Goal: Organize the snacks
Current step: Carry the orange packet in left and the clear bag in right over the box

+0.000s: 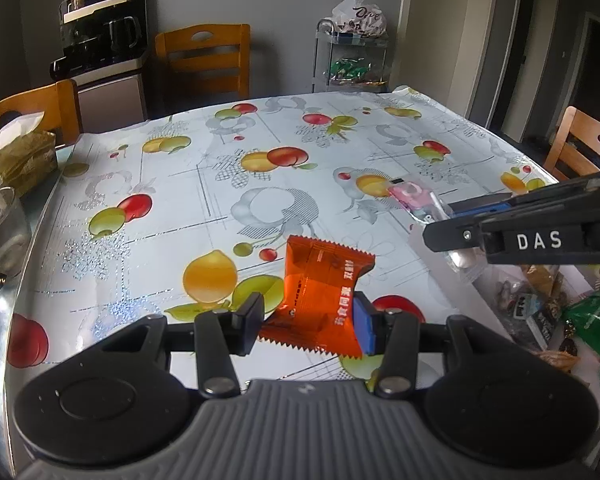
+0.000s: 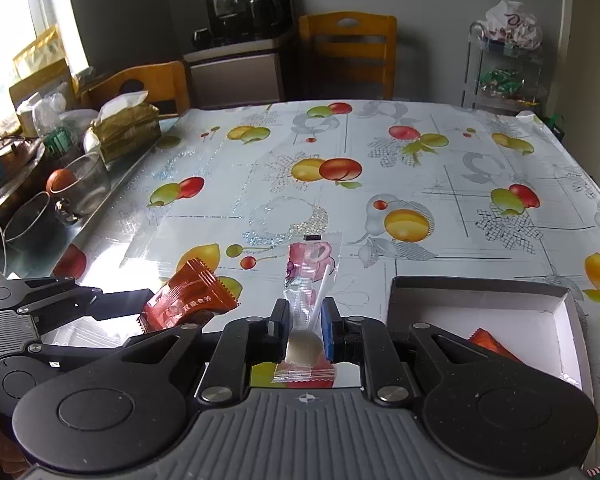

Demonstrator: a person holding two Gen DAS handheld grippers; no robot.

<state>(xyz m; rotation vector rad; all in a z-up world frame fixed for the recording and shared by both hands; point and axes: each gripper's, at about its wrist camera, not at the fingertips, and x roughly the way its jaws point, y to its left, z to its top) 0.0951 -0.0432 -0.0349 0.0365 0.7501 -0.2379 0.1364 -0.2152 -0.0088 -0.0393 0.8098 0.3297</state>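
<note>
My left gripper [image 1: 306, 322] is shut on an orange snack packet [image 1: 320, 300] and holds it above the fruit-print tablecloth; it also shows in the right wrist view [image 2: 188, 302]. My right gripper [image 2: 306, 330] is shut on a clear wrapped lollipop with a pink label [image 2: 310, 280], seen from the left wrist view [image 1: 416, 200] at the right. A shallow white box [image 2: 556, 308] sits at the right front with another orange packet [image 2: 494, 346] inside.
A pile of loose snacks [image 1: 548, 312] lies at the table's right front. A tissue pack [image 2: 126, 128], glass cups [image 2: 86, 184] and clutter line the left edge. Wooden chairs [image 2: 348, 52] stand around the table. A trolley [image 2: 504, 68] stands at the back right.
</note>
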